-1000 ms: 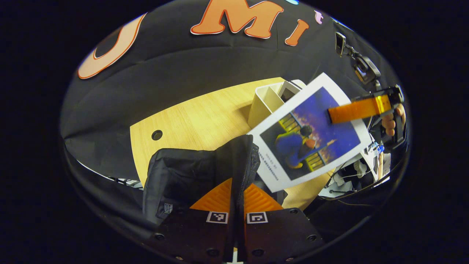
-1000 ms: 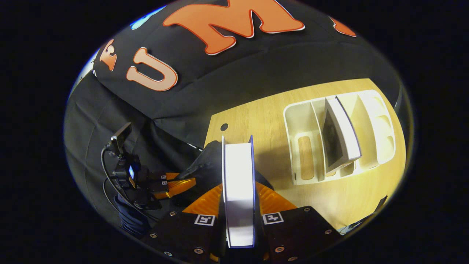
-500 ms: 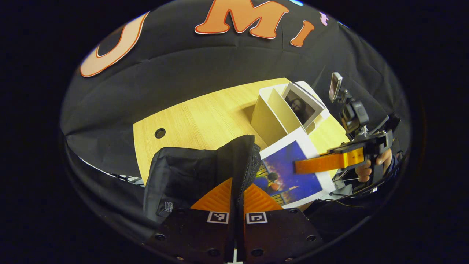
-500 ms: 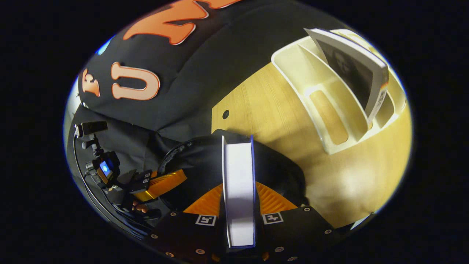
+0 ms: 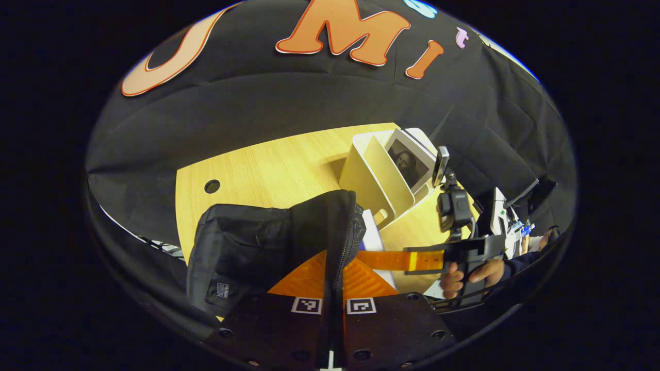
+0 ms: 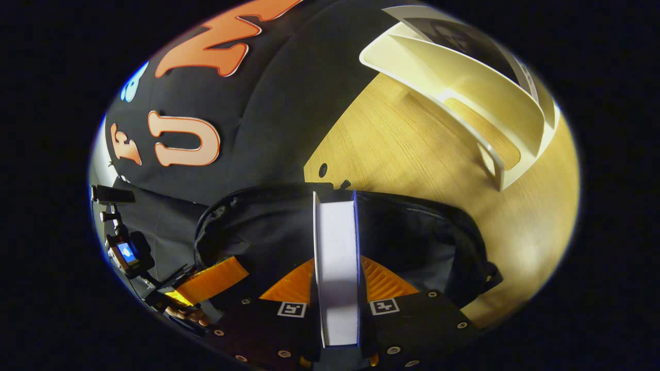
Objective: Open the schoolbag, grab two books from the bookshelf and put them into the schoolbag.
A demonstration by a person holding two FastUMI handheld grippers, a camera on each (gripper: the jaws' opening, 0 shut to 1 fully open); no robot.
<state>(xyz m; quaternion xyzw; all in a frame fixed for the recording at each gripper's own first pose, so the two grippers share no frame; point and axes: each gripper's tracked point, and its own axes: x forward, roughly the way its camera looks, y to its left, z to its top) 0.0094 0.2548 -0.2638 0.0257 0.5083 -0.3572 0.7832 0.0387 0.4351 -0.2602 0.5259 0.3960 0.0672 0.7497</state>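
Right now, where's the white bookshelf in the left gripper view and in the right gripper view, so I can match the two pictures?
Left gripper view: the white bookshelf stands right of centre on the wooden table, beyond the schoolbag.
Right gripper view: it sits at the upper right, tilted, past the schoolbag.
Shared landmark: the book with a dark portrait cover, upright in the shelf in both views.

The schoolbag (image 6: 412, 242) is black all over, with a small grey patch low on its side. The book (image 6: 336, 268) has white pages and thin blue edges, and the gripper fingers (image 6: 384, 281) beside it are bright orange with ridges, on black blocks that carry little black-and-white square marks. The table (image 5: 278, 165) is light yellow wood with fine lines, the bookshelf (image 5: 376, 175) is cream, and the book in the bookshelf (image 5: 407, 159) has a grey picture with a white border.
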